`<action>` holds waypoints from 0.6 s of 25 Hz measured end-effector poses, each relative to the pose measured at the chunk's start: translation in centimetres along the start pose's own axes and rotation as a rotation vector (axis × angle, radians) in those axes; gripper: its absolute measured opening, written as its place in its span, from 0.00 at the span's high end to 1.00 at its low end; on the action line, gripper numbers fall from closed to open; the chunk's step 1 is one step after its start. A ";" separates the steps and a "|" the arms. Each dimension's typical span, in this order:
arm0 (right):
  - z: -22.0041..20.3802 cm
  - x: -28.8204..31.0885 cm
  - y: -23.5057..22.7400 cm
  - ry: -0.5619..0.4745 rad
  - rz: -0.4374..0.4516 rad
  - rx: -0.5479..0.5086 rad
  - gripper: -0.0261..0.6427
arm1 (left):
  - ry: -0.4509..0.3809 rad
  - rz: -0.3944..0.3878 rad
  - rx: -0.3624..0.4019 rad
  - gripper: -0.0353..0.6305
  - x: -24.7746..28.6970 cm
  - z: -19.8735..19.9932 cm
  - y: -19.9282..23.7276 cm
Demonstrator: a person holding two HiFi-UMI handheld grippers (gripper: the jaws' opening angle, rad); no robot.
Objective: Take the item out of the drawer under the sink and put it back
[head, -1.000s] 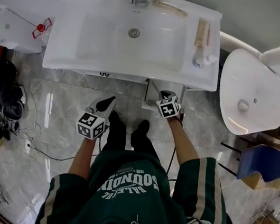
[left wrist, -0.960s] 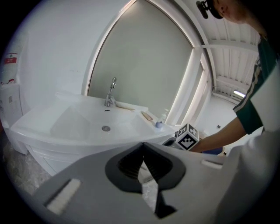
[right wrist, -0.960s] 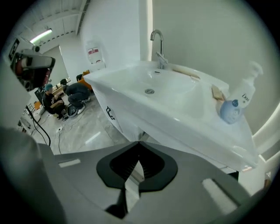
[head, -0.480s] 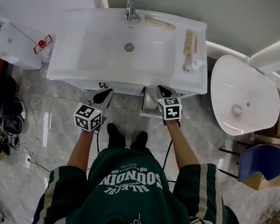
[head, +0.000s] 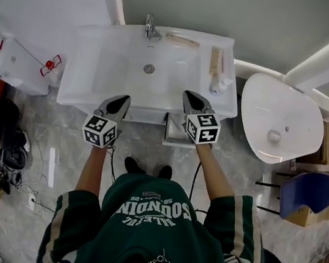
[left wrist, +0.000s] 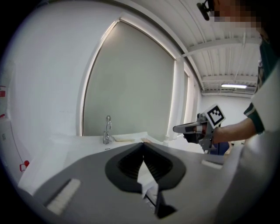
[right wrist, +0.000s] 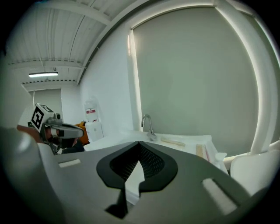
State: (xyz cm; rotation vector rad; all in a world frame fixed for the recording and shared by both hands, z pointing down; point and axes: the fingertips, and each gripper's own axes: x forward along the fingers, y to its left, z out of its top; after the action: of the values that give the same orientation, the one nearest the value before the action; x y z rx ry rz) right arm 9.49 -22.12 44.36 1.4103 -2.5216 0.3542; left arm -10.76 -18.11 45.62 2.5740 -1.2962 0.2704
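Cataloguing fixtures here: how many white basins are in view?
2. A rectangular white ceramic sink, top centre of the head view; an oval white basin right of it. Others could be hidden.

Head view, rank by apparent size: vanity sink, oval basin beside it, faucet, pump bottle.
1. vanity sink
2. oval basin
3. faucet and pump bottle: both tiny and about alike, so not ranked against each other.

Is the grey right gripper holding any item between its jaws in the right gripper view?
No, the grey right gripper has its jaws shut tip to tip, with nothing between them.
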 end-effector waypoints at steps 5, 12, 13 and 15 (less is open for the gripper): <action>4.8 -1.2 0.6 -0.111 0.003 -0.021 0.96 | -0.045 0.004 0.041 0.87 0.0 3.3 0.8; 6.0 -1.3 1.4 -0.161 -0.002 -0.043 0.96 | -0.064 0.023 0.033 0.87 -0.5 4.0 1.9; 5.9 -1.3 1.6 -0.161 -0.003 -0.043 0.96 | -0.063 0.023 0.032 0.87 -0.5 4.0 2.0; 5.6 -1.2 1.9 -0.153 -0.003 -0.044 0.96 | -0.062 0.021 0.029 0.87 -0.5 3.8 2.1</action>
State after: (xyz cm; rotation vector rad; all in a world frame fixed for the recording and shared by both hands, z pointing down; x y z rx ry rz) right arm 8.03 -22.04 38.55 1.4770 -2.6295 0.1948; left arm -12.55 -20.03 42.18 2.6136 -1.3508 0.2164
